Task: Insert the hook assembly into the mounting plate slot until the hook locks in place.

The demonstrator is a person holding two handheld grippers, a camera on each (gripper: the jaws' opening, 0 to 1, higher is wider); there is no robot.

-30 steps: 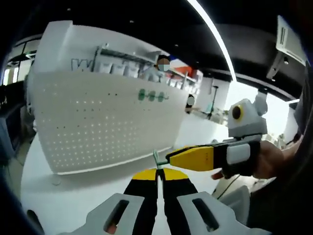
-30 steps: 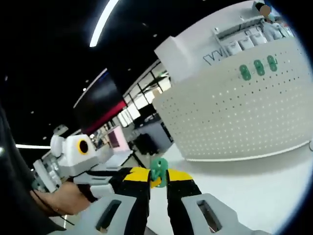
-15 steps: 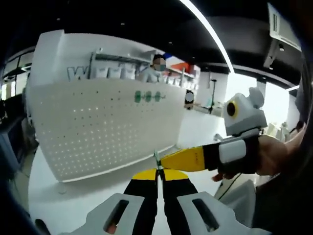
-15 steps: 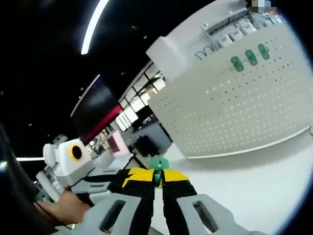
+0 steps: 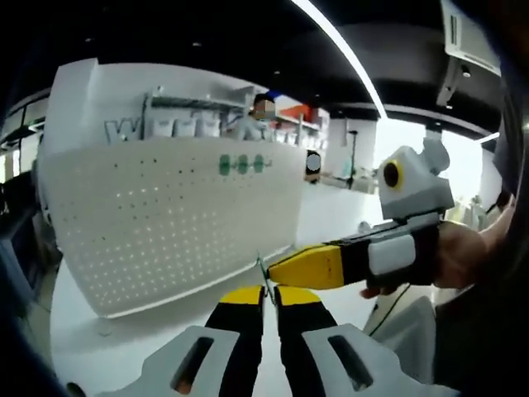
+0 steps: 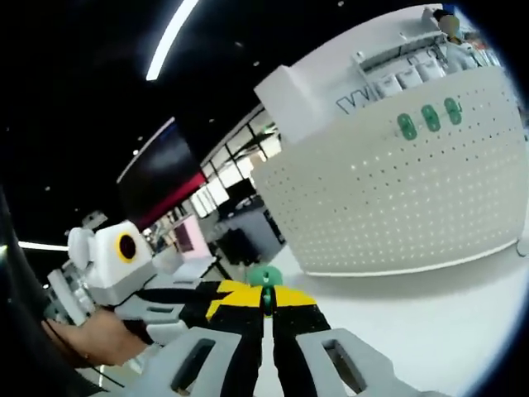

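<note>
A white perforated mounting plate (image 5: 165,215) (image 6: 397,207) stands upright on the white table, with three green hooks (image 5: 240,164) (image 6: 428,118) set near its top edge. In the left gripper view my left gripper (image 5: 264,291) is shut on a thin metal hook (image 5: 262,271) that sticks up between its yellow tips. The right gripper's yellow tip (image 5: 307,266) comes in from the right and meets that hook. In the right gripper view my right gripper (image 6: 264,299) is shut on a small green hook base (image 6: 265,276). The left gripper (image 6: 178,299) reaches in from the left, touching it.
A person's hand (image 5: 463,256) (image 6: 91,339) holds each gripper. The white table (image 6: 446,314) runs in front of the plate. Behind the plate is a shelf with white packets (image 5: 186,126), and a person stands there.
Both views have shifted a little with the hands. The two grippers stay tip to tip, each still shut on its part, in front of the plate.
</note>
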